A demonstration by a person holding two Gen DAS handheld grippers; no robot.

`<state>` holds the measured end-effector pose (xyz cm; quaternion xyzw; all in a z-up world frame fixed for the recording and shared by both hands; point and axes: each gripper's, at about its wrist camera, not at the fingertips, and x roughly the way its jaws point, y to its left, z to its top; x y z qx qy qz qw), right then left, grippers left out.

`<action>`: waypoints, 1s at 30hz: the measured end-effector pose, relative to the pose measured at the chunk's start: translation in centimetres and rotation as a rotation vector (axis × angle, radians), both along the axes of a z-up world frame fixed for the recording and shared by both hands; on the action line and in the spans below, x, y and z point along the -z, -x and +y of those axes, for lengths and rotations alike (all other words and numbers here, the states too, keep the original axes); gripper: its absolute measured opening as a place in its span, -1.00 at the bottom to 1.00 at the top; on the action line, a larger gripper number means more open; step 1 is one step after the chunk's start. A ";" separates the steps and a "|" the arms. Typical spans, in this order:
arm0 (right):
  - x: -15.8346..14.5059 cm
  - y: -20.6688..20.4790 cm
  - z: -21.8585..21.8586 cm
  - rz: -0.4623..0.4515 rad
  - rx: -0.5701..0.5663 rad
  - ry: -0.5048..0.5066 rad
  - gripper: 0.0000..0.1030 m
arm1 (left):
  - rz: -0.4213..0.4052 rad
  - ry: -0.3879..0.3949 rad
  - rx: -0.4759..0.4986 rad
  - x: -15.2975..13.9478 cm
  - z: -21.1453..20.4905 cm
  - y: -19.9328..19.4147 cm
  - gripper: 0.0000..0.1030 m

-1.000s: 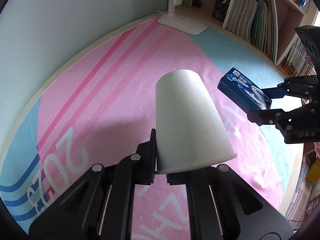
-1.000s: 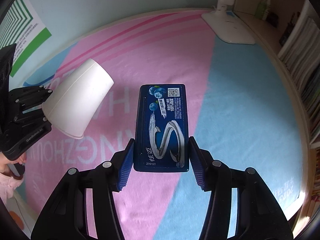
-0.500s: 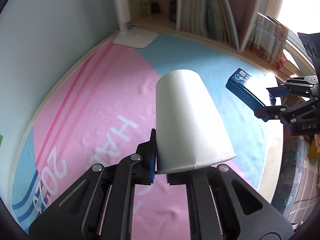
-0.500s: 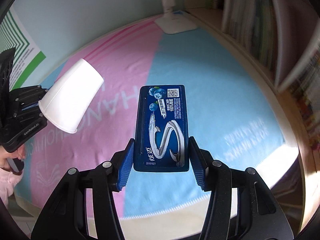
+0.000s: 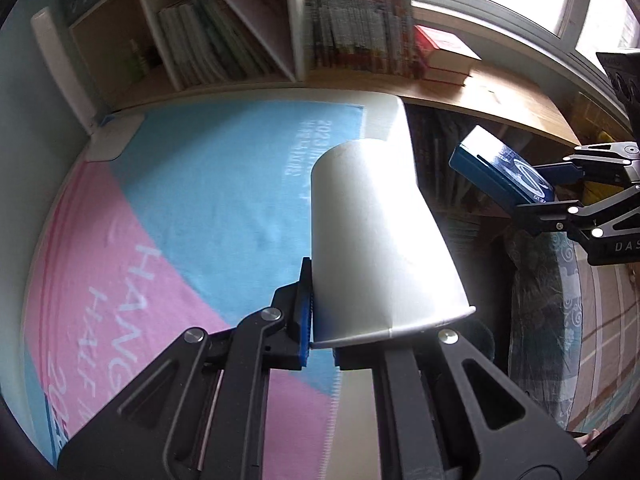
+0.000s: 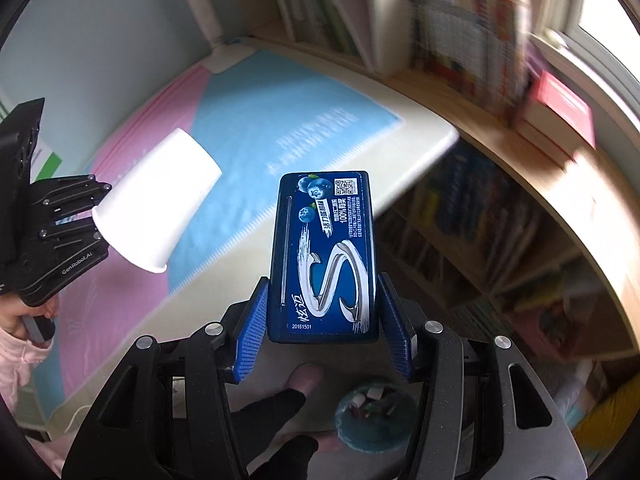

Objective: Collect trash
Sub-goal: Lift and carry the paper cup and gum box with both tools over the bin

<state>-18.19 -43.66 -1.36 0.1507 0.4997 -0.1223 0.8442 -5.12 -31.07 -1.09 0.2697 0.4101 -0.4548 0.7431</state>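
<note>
Jaws pinch paper cup [image 5: 372, 240]; gum box [image 6: 324, 256] over table [image 6: 424, 136] edge.

"20161501" and "100%" on the blue gum box [image 6: 324, 256]; "GenRobot.AI" on the left hand-held gripper [image 6: 96, 216].

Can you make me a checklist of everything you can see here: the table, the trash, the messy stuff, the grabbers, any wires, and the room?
Surface: pink and blue mat on a white table.
Job's things: white paper cup; blue gum box; small bin with scraps on the floor.
Clutter: nothing seen.
Grippers: left tool pinches the cup's rim; right tool clamps the box.
Cables: nothing seen.
Surroundings: bookshelves, window.
</note>
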 end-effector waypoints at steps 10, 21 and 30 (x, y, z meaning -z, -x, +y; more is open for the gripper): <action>1.1 12.6 -2.0 0.021 0.167 -0.039 0.04 | 0.028 -0.028 0.228 1.5 -5.0 11.4 -0.88; 3.9 23.5 -0.4 0.050 0.290 -0.134 0.04 | 0.093 -0.117 0.426 5.6 -7.3 22.8 -0.88; 5.2 29.1 0.1 0.050 0.381 -0.168 0.04 | 0.095 -0.156 0.513 6.9 -8.2 27.3 -0.88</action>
